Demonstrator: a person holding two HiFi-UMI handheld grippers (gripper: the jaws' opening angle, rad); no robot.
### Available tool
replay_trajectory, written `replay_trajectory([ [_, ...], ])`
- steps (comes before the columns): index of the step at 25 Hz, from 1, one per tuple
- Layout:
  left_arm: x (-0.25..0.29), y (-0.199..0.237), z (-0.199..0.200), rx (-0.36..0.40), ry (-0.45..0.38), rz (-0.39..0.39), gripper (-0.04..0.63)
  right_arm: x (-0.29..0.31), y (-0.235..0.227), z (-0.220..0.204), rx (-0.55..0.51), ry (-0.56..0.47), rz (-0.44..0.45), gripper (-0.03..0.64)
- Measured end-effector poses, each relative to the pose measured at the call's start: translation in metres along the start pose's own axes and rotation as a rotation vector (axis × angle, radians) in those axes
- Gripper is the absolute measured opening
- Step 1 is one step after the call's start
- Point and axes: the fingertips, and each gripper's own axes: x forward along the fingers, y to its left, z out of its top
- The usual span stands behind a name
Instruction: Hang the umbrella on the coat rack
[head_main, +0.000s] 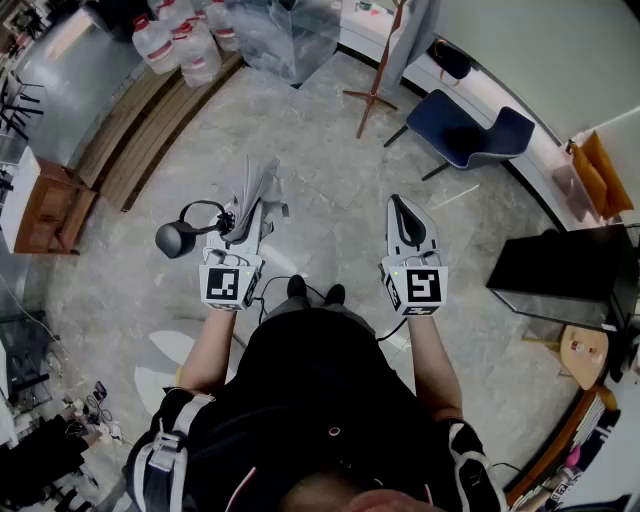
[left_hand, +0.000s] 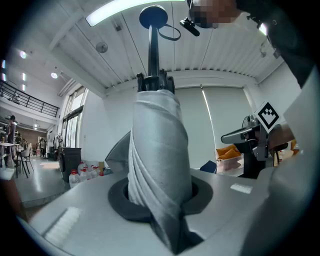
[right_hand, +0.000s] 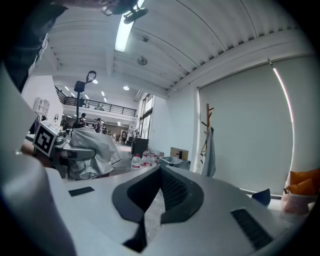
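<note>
1 claw, the left claw (head_main: 243, 228), clamps the folded grey umbrella (left_hand: 157, 160). The right claw (head_main: 403, 210) is closed and empty. The coat rack (head_main: 375, 60) stands well ahead. Best to walk close with a firm grip, then lift the handle strap (head_main: 205, 212) over a peg.

A blue chair (head_main: 470, 130) and water bottles (head_main: 180, 45) stand on the grey stone floor (head_main: 320, 190).

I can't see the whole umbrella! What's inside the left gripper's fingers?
The folded grey fabric umbrella is pinched between the fingers of the left gripper, and its black round handle sticks out past them. The stretch of fabric pressed against the pads is covered.
</note>
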Motion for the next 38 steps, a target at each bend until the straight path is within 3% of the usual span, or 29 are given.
replay_trajectory([
  [16, 0.002, -0.001, -0.002, -0.011, 0.003, -0.020, 0.086, 0.002, 0.002, -0.007, 0.003, 0.020, -0.008, -0.002],
  [26, 0.016, -0.012, -0.001, -0.009, 0.009, -0.031, 0.086, -0.005, -0.020, -0.014, 0.007, 0.024, -0.036, -0.001],
  [38, 0.045, -0.025, -0.004, 0.004, 0.031, -0.033, 0.086, -0.008, -0.046, -0.023, 0.005, 0.029, 0.011, -0.002],
])
